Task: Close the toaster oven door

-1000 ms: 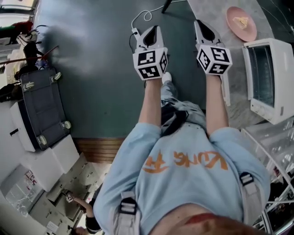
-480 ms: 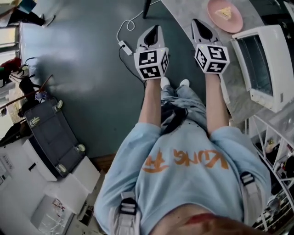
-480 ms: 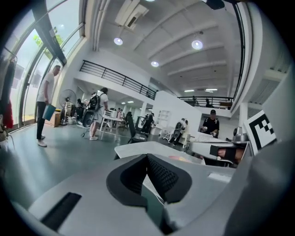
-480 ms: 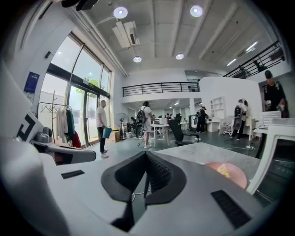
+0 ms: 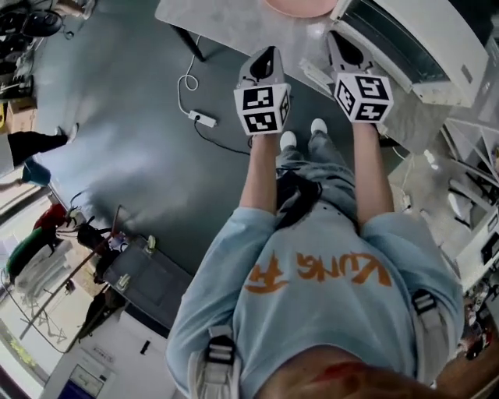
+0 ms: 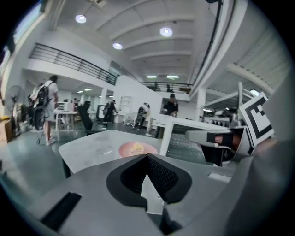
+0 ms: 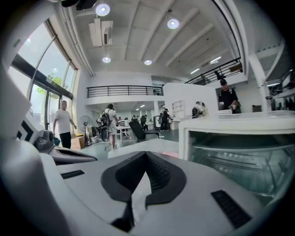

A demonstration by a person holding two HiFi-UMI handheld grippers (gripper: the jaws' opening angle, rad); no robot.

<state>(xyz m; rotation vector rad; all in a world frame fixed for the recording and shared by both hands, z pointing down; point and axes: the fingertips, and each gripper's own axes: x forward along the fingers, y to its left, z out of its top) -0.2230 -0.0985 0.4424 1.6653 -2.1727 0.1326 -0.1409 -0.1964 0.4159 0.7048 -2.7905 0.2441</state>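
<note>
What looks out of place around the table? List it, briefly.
The toaster oven stands open, its rack showing bare in the right gripper view. A white cable trails loose across the floor beside the table. Nothing looks spilled or broken.

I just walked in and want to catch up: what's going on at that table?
A person in a light blue shirt holds a gripper in each hand, both pointed toward a table with a white toaster oven on it. The left gripper and the right gripper are both shut and hold nothing. The oven's racks show plainly in the right gripper view, so its door looks open, not yet closed. A pink plate with a bit of food sits nearby.
</note>
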